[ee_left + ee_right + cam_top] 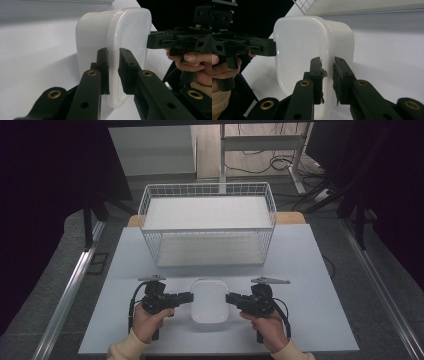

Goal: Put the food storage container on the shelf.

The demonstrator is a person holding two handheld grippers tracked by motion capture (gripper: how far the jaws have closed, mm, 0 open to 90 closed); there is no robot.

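Sitting on the grey table (300, 270) in the high view, a white tub (210, 301) lies between the left gripper (189, 296) at its 9 o'clock and the right gripper (230, 298) at 3 o'clock, a wire basket (207, 227) at 12. In the left gripper view, narrowly parted jaws straddle the tub's lid rim (contact unclear). In the right gripper view, its jaws likewise bracket the rim, slightly apart.

Glossy, smooth translucent white plastic container (210, 301) (lid rim likewise); white-coated wire basket (207, 223); matt pale tabletop (310, 270).
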